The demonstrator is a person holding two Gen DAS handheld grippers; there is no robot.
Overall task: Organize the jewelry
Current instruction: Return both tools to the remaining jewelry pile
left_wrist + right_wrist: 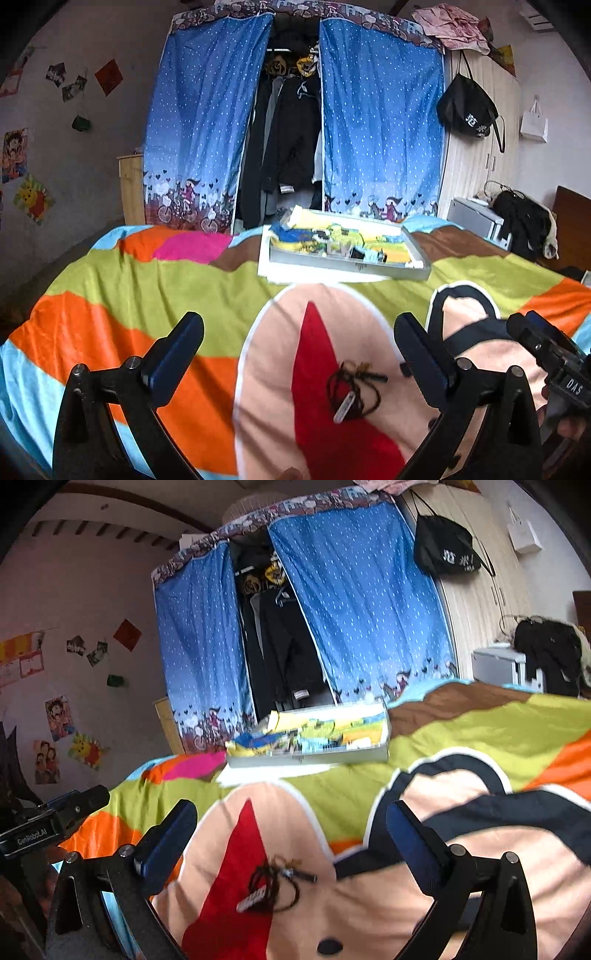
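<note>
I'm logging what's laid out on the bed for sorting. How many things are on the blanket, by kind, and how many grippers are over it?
Corded pendant necklace: 1
Tray holding small items too blurred to count: 1
Grippers, both open: 2, left and right
Total: 4

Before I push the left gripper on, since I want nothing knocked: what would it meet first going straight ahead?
Probably the corded necklace lying on the red patch of the blanket, between the open left gripper fingers. Beyond it sits the tray. Depth is unclear.
</note>
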